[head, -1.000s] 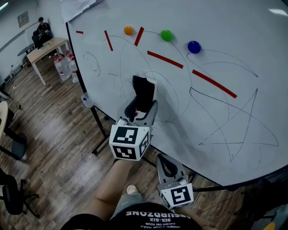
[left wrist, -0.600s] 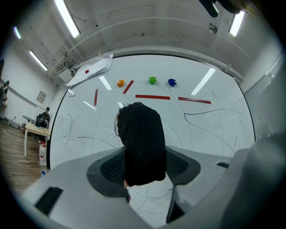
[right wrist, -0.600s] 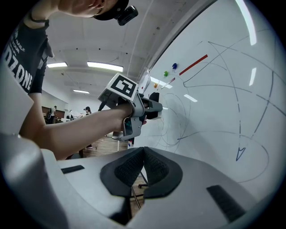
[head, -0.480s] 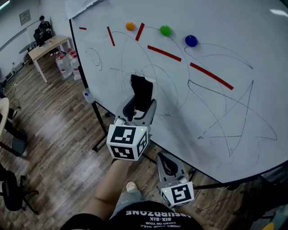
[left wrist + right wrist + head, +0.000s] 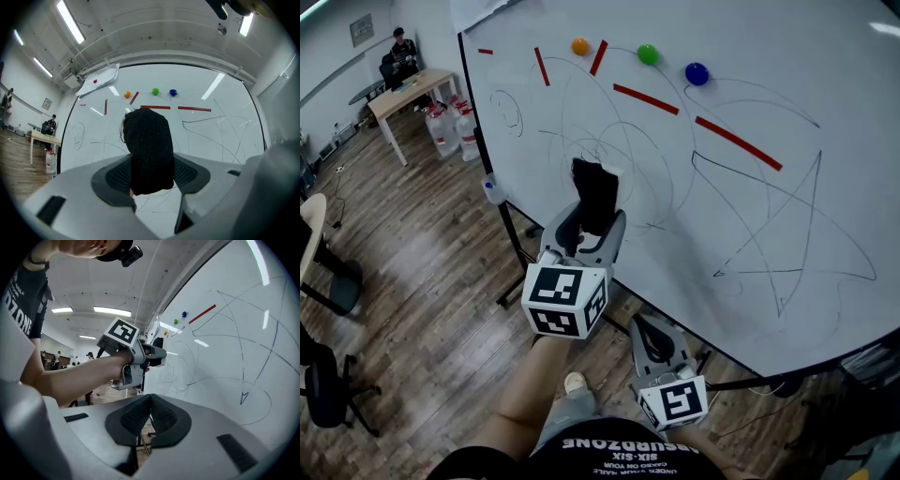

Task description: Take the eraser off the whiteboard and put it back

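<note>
The black felt eraser [image 5: 596, 195] stands upright between the jaws of my left gripper [image 5: 592, 217], which is shut on it, close in front of the whiteboard [image 5: 787, 112]. In the left gripper view the eraser [image 5: 149, 154] fills the gap between the two dark pads, with the scribbled board behind it. Whether the eraser touches the board I cannot tell. My right gripper [image 5: 649, 339] hangs lower, near the board's bottom edge, shut with nothing in it; its pads [image 5: 140, 417] meet at the tips. The right gripper view shows the left gripper [image 5: 152, 352] held out by a forearm.
Red magnetic strips [image 5: 645, 98] and orange [image 5: 579, 45], green [image 5: 648, 54] and blue [image 5: 696, 73] round magnets sit on the upper board. The board's stand [image 5: 512, 253] rises from the wooden floor. A table [image 5: 403, 94], water bottles [image 5: 442, 129] and a seated person [image 5: 401, 54] are at far left.
The left gripper with the eraser has drifted slightly along the board, and the head view has shifted so the board's markings sit further right and higher. The grip has stayed the same.
</note>
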Demonstrator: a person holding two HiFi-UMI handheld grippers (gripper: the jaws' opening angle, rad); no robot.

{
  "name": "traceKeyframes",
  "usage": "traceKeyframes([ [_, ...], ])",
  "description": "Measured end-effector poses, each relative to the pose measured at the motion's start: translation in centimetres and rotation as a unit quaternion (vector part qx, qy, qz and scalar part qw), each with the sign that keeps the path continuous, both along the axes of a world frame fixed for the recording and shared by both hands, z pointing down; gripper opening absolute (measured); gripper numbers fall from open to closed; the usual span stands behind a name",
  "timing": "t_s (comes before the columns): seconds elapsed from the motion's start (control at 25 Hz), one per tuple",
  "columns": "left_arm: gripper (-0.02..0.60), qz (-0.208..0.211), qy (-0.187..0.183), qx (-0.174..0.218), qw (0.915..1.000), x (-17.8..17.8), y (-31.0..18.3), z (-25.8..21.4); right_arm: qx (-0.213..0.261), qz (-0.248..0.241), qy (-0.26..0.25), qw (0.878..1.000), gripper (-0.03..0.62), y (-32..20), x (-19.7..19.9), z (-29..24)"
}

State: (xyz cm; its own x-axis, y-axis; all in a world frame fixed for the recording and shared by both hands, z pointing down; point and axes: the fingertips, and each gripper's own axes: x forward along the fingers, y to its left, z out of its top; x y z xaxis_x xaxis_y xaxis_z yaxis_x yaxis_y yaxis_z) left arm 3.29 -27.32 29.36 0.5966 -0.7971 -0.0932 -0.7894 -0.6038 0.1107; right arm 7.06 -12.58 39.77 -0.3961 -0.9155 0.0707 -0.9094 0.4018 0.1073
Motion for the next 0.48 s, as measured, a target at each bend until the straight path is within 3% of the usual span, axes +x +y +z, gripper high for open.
traceKeyframes([
  [0.48,0.239,-0.012,-0.007,-0.004,0.9999,-1.6,3.5,1.4,0.013,-0.008,0.002,1.0,-0.002,1.3,-0.1,-0.7],
])
